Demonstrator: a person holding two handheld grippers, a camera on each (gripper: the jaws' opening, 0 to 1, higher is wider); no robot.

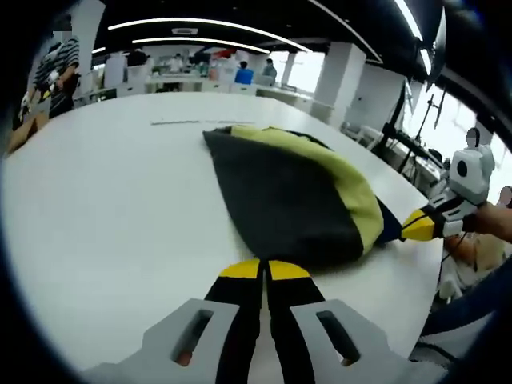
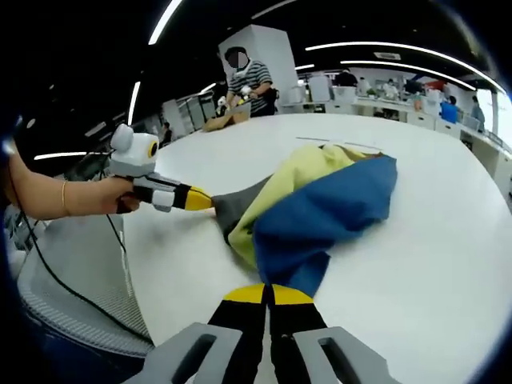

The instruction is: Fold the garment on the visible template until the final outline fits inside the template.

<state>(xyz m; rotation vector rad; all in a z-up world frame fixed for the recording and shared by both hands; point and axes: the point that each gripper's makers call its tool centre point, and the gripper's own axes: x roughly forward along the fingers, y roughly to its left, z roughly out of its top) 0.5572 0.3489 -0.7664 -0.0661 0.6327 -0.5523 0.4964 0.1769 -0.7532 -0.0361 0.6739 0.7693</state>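
On the white table: the garment [image 1: 296,200] lies bunched near the table's edge, held at two ends by the grippers
Garment colours: dark grey, pale yellow and blue panels; in the left gripper view the grey face is uppermost with yellow along the far side, in the right gripper view the blue panel [image 2: 328,216] lies on top of the yellow, with a grey corner toward the other gripper
Garment shape: a loose, puffed wedge, not flat, narrowing toward each gripper
Left gripper [image 1: 265,270]: yellow-tipped black jaws pressed together on the near grey edge of the garment; seen also in the right gripper view [image 2: 204,200], pinching the grey corner, held by a hand [image 2: 120,196] with a thin bracelet on the wrist
Right gripper [image 2: 268,294]: jaws together, clamped on the blue point of the garment; in the left gripper view it comes in from the right [image 1: 412,228], gripping the narrow blue end
Table [image 1: 104,224]: large, white, rounded at the corner, with a thin line marked on it beyond the garment [image 1: 180,122]
Beyond the table: a person in a striped top [image 2: 250,76] standing at the far side by a brown box [image 2: 224,120]; further desks and people in the background; long ceiling lights
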